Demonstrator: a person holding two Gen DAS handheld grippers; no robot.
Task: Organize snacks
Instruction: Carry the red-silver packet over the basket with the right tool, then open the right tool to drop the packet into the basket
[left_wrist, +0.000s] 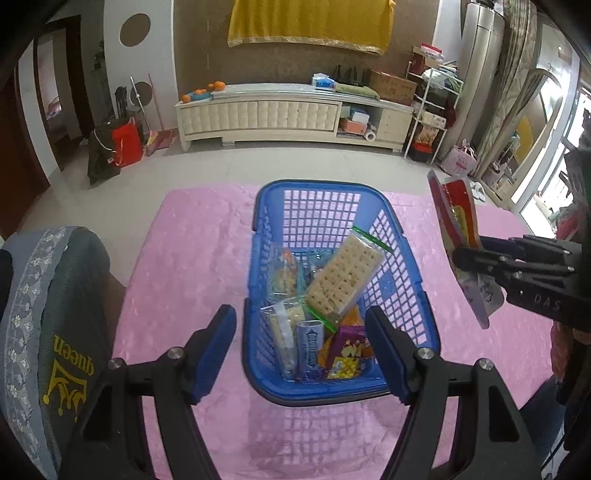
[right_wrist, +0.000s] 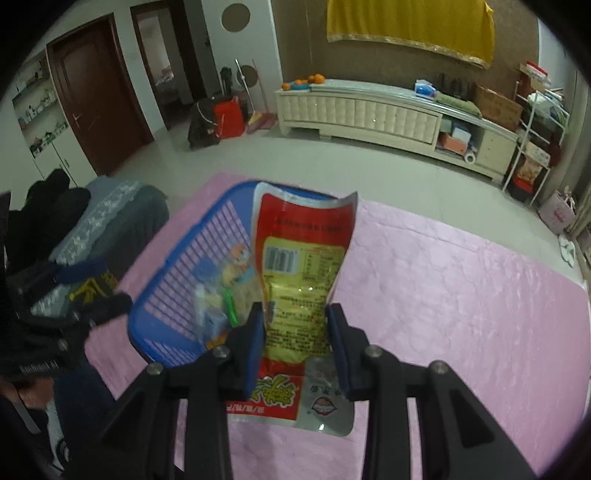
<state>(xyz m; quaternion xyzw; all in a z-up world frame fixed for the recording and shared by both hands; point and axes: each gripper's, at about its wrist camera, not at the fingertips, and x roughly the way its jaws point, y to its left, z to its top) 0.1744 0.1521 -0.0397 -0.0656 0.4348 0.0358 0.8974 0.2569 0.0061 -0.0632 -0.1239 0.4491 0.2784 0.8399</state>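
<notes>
1. Right gripper (right_wrist: 295, 325) is clamped on a red-and-yellow snack packet (right_wrist: 301, 258), up off the pink tablecloth (right_wrist: 461, 295).
2. Left gripper (left_wrist: 301, 347) hangs empty, jaws apart, over the blue basket (left_wrist: 391, 236) of snacks.

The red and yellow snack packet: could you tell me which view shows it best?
The right wrist view: the snack packet faces the camera, clamped in the right gripper. The left wrist view shows it nearly edge-on.
</notes>
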